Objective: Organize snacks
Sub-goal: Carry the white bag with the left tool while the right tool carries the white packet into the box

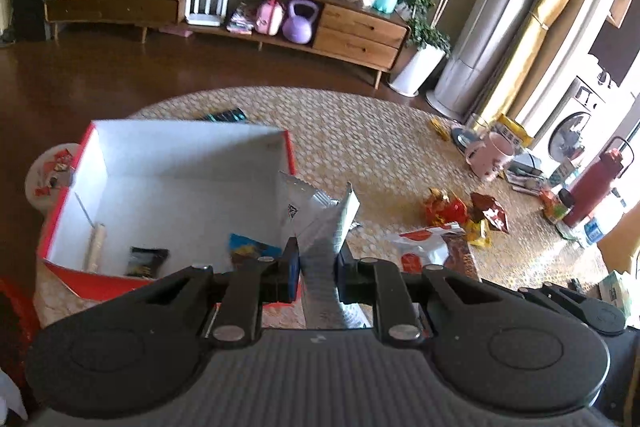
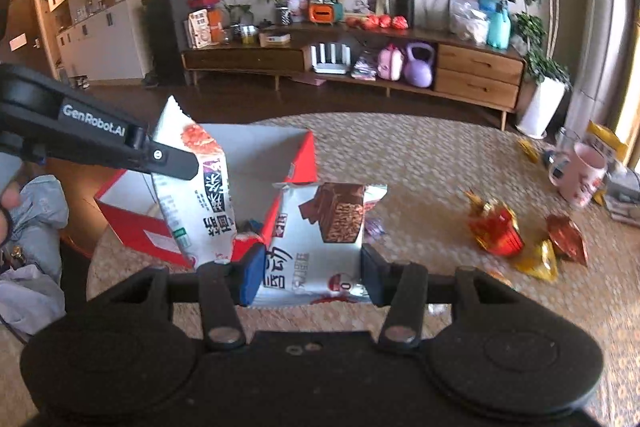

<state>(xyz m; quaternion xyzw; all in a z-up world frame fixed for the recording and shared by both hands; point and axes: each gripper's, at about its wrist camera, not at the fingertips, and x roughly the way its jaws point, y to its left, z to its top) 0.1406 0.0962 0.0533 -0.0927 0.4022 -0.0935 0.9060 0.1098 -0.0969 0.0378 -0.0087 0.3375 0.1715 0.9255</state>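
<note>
A red box with a white inside [image 1: 180, 195] stands on a round woven table; it holds several small snack packs. My left gripper [image 1: 318, 263] is shut on a white snack packet [image 1: 328, 227], held edge-on beside the box's right wall. In the right wrist view that left gripper [image 2: 176, 159] holds the same white packet [image 2: 196, 195] over the red box [image 2: 296, 155]. My right gripper [image 2: 308, 279] is shut on a silver-white chocolate wafer packet [image 2: 324, 227], just right of the box.
Loose red and gold wrapped snacks [image 2: 520, 231] lie on the table to the right, with a white-red packet [image 1: 424, 247]. A pink mug [image 2: 580, 175], a red flask [image 1: 592, 187] and books stand at the far right edge. A wooden sideboard lines the far wall.
</note>
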